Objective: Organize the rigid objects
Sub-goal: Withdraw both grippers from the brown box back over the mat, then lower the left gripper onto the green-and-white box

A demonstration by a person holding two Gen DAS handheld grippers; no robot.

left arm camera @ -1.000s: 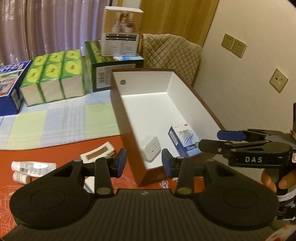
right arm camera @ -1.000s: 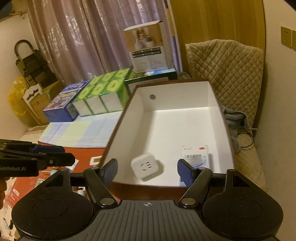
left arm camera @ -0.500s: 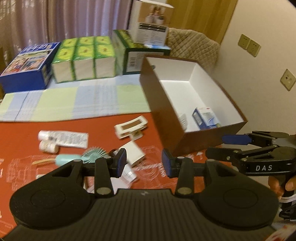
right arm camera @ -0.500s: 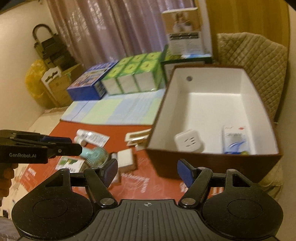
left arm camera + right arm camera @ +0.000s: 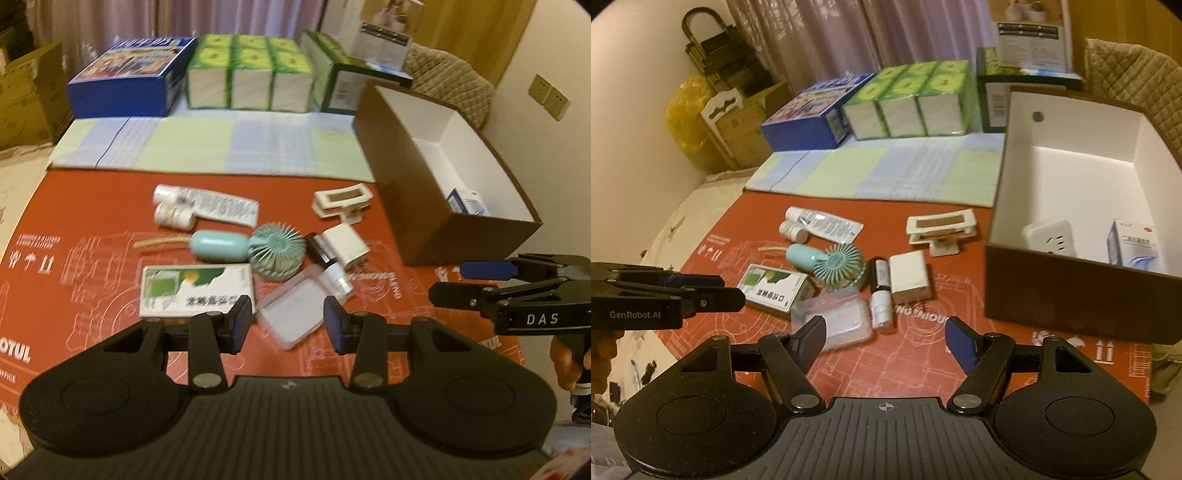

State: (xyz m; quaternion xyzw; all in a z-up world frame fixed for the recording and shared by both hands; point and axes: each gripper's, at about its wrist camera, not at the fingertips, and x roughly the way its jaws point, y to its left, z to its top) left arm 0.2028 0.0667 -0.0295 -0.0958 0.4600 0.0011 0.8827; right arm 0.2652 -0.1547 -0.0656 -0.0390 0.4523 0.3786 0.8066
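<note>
Both released, empty: left gripper (image 5: 288,321) above clear case (image 5: 293,314), right gripper (image 5: 884,338) wider. Teal fan (image 5: 831,264), white charger (image 5: 909,277) scattered mid-surface; brown box (image 5: 1071,295) at 2 o'clock, holding white socket (image 5: 1051,238), medicine carton (image 5: 1136,245).

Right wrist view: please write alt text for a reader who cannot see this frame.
The open, empty right gripper hovers over a red mat strewn with small items: a clear plastic case, a teal handheld fan and a white charger block. At right, a brown box holds a white socket adapter and a medicine carton.
</note>
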